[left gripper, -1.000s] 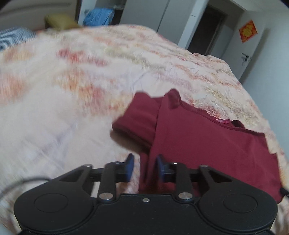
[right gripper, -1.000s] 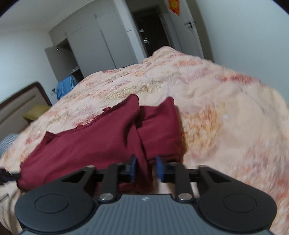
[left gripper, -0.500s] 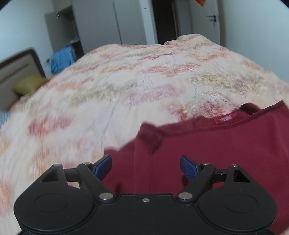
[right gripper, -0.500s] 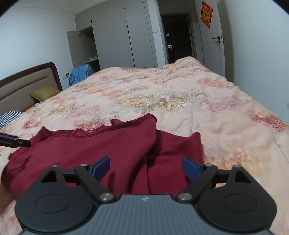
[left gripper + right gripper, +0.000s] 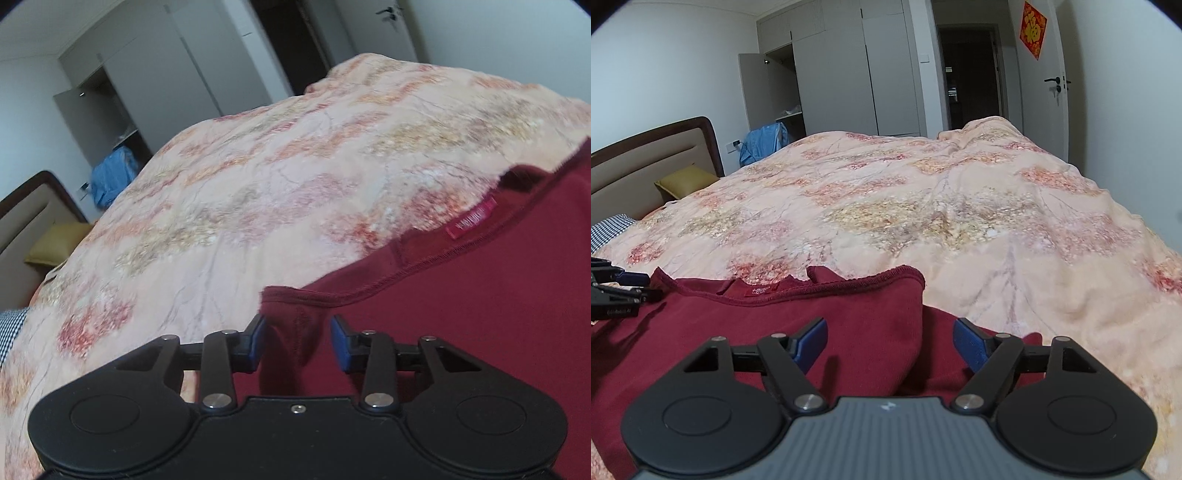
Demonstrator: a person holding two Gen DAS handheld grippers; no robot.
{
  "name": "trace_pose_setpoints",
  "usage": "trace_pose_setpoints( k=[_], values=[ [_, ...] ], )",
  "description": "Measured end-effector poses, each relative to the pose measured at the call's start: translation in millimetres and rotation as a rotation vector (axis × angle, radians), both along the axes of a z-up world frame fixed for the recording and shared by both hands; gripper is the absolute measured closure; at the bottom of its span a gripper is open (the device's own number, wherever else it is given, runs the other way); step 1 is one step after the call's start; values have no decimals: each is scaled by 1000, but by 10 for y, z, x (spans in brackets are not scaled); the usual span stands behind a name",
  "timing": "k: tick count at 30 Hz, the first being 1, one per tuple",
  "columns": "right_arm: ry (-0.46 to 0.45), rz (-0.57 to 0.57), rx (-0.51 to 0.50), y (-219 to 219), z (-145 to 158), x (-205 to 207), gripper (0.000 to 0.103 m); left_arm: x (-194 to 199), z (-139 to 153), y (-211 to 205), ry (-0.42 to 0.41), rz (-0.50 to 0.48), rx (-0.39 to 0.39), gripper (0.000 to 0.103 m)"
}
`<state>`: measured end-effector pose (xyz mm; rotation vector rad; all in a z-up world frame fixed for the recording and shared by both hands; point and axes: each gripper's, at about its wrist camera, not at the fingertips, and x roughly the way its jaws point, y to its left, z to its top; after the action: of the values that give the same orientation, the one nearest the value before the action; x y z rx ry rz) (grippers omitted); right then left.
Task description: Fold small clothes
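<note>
Left gripper (image 5: pixel 297 339) low over the left shoulder corner of the dark red shirt (image 5: pixel 480 314), jaws closing, a raised fold of cloth standing between the blue pads (image 5: pixel 339 343) but not yet pinched. Shirt lying spread on the floral bedspread (image 5: pixel 923 206), red neck label (image 5: pixel 761 291) facing up. Right gripper (image 5: pixel 890 343) over the folded right edge, jaws wide and closing, cloth beneath, nothing clamped.
</note>
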<state>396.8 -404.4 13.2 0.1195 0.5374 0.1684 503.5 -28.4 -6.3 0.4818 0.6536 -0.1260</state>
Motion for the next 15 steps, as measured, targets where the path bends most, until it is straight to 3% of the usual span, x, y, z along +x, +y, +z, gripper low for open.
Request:
trace_pose_setpoints(
  k=[3,4,5,6,10,11,15],
  values=[
    [12,5,5,1,-16,68,28,71,-50,-13,38,14,-14,68],
    [21,7,5,3,-21,97,30,106,-53,10,48,31,-28,86],
    [30,10,5,7,-29,125,35,143,-46,49,59,50,-51,96],
    [36,15,6,8,-33,151,38,172,-22,103,68,67,-89,97],
    [43,-10,16,-32,-15,216,94,181,215,328,37,124,-254,98],
    [30,-14,26,-47,14,212,99,170,298,380,18,133,-290,98],
    [-82,-25,-11,-13,254,188,99,173,577,589,-42,156,-398,98]
  ],
)
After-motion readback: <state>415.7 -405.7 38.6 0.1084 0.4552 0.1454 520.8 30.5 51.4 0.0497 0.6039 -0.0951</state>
